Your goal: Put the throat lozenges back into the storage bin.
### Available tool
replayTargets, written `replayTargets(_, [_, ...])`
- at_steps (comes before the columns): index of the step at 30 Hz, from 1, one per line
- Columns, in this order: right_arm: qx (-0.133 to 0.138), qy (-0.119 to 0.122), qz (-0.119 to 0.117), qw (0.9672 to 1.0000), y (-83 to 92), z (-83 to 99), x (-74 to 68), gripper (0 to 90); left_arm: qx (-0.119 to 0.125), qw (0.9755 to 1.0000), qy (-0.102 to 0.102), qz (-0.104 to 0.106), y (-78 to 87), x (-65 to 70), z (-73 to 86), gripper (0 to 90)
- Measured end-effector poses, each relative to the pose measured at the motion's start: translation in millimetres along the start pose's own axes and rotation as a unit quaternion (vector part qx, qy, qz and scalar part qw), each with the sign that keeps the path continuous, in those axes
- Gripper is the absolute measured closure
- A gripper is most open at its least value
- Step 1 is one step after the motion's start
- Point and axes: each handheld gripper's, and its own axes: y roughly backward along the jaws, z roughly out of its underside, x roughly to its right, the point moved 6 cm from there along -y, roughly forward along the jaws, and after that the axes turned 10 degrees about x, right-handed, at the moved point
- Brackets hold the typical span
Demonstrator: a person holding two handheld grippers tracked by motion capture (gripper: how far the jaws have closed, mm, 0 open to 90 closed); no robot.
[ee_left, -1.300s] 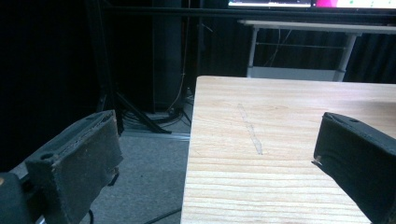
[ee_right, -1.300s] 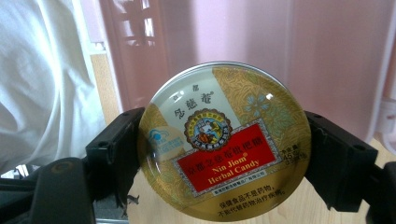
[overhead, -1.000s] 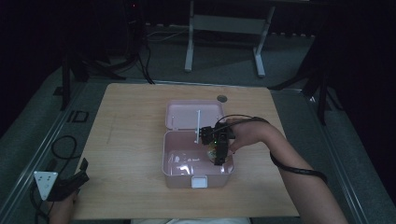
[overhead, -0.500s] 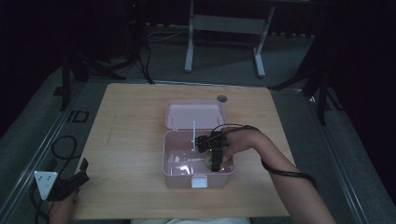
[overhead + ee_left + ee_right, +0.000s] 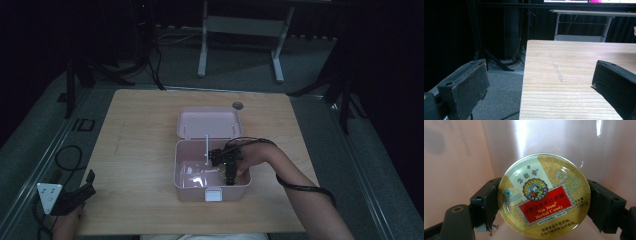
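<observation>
At the near left corner of the table, your left gripper hangs just off the edge beside your hand, well apart from everything else. Its jaws stand wide apart with nothing between them; in the left gripper view they frame bare wood grain and the dark floor beyond the table's left edge.

Farther in, close to the middle of the near edge, sits the pink box with a white latch on its front wall. Your right gripper reaches down into the box's right half, your forearm coming in from the near right corner with the cable looped around it. Your right gripper is clamped on a round candy tin: the right gripper view shows the two black jaws pressing its left and right rims, the gold lid with the red "Nin Jiom Herbal Candy" label facing the camera. The pink walls and glossy floor of the box lie close behind the tin; whether the tin touches the floor cannot be told. From the high view the tin itself is too small and hidden under your gripper to make out.

Beyond that, the box's lid lies open and flat toward the far edge, hinged to the back wall. A small round grommet sits in the table near the far edge.
</observation>
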Motion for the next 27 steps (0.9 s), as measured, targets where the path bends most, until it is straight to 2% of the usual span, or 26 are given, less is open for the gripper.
replayTargets(4, [-0.002, 0.004, -0.003, 1.0000, -5.5, -0.5, -0.2, 20.0, -0.001, 1.0000, -0.001, 0.001, -0.1, 0.2, 0.0, 1.1])
replayTargets(14, [-0.010, -0.011, -0.004, 0.9999, -13.7, 0.9, 2.9, 19.1, -0.001, 1.0000, -0.002, 0.003, -0.1, 0.5, 0.0, 1.0])
replayTargets(20, [-0.003, -0.011, 0.000, 0.9999, -5.4, 0.5, 2.5, 19.1, -0.002, 1.0000, -0.001, 0.004, -0.2, 0.6, 0.1, 1.0])
replayTargets(27, [0.015, -0.009, 0.005, 0.9998, 14.6, -2.6, -1.1, 19.2, -0.002, 1.0000, -0.001, 0.003, -0.2, 0.5, 0.1, 1.0])
